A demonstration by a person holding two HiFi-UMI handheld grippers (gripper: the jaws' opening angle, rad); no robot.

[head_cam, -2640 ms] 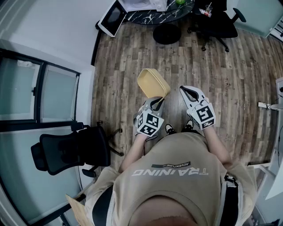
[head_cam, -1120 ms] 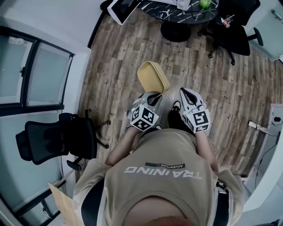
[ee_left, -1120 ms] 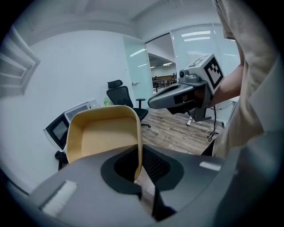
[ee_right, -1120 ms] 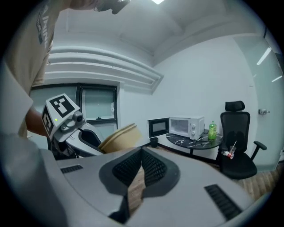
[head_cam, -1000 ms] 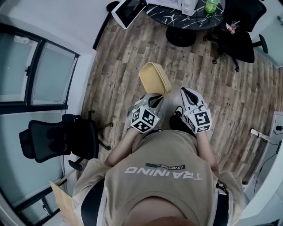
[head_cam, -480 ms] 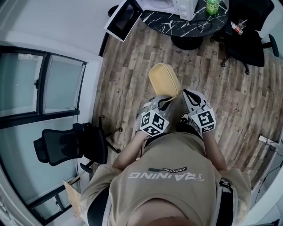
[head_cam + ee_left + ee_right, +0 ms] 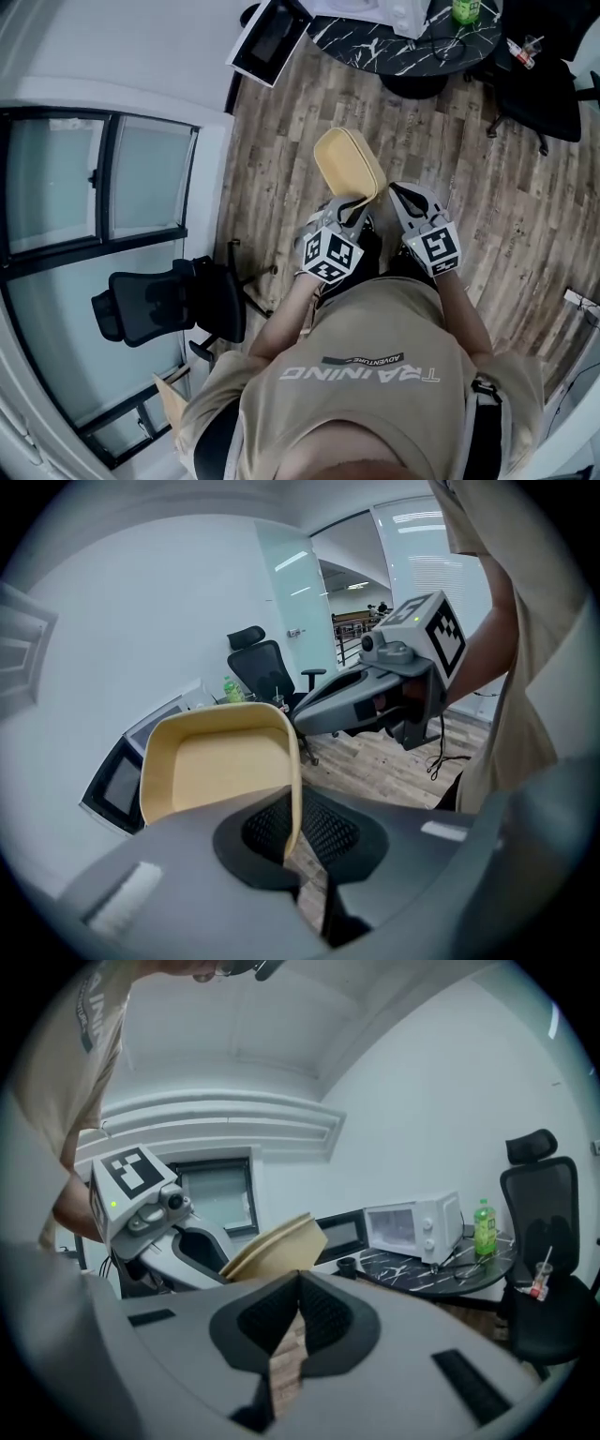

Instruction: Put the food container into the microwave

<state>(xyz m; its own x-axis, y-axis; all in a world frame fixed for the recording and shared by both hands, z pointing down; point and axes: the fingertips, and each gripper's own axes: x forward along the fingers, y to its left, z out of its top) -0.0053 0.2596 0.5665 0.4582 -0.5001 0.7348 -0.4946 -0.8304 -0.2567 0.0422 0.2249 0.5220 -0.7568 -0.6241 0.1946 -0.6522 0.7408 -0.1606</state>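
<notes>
The food container [image 7: 347,165] is a shallow yellow tub, held tilted out in front of the person above the wood floor. My left gripper [image 7: 353,201] is shut on its near rim. In the left gripper view the rim [image 7: 294,799] runs down between the jaws and the tub's inside [image 7: 220,766] is empty. My right gripper [image 7: 402,191] hovers just right of the tub, shut, with nothing in it. The white microwave [image 7: 413,1227] stands on a dark marble table [image 7: 441,1269] ahead, its door closed; only its edge [image 7: 367,7] shows in the head view.
A green bottle [image 7: 484,1226] stands right of the microwave. A white-framed dark panel [image 7: 272,37] sits at the table's left. Black office chairs stand at the right [image 7: 548,89] and lower left [image 7: 173,300]. A glass partition [image 7: 94,187] lines the left side.
The person has walked closer to the table with the microwave. The yellow container stays in the left gripper, and the right gripper keeps beside it.
</notes>
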